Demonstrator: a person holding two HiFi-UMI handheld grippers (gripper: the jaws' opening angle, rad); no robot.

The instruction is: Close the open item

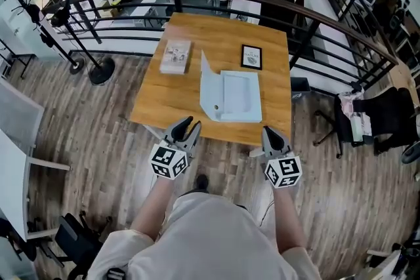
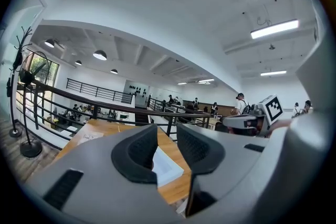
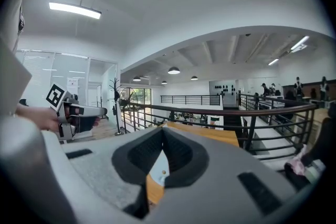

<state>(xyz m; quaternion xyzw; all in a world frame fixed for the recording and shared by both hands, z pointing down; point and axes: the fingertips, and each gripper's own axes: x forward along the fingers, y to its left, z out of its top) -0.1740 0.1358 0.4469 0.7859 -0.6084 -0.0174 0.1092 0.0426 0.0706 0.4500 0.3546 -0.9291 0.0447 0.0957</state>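
Approach step is being carried out; nothing is being touched yet. Left gripper [image 1: 186, 128] is being held just short of the near edge of the worktop [image 1: 164, 105], its fingers [image 2: 137, 153] standing partly apart with nothing between them.

Open item, a pale blue flat case [image 1: 237, 98], is lying mid-worktop, ahead of both grippers. Its lid [image 1: 205, 79] is standing up along the case's left side.

Right gripper [image 1: 271, 133] is being held by the same edge, right of the case, fingers [image 3: 181, 153] tip to tip and gripping nothing.

Next move, as judged: the lid is to be reached from its left, likely by the left gripper, and swung rightward onto the base. The base may need steadying by the right gripper against sliding.
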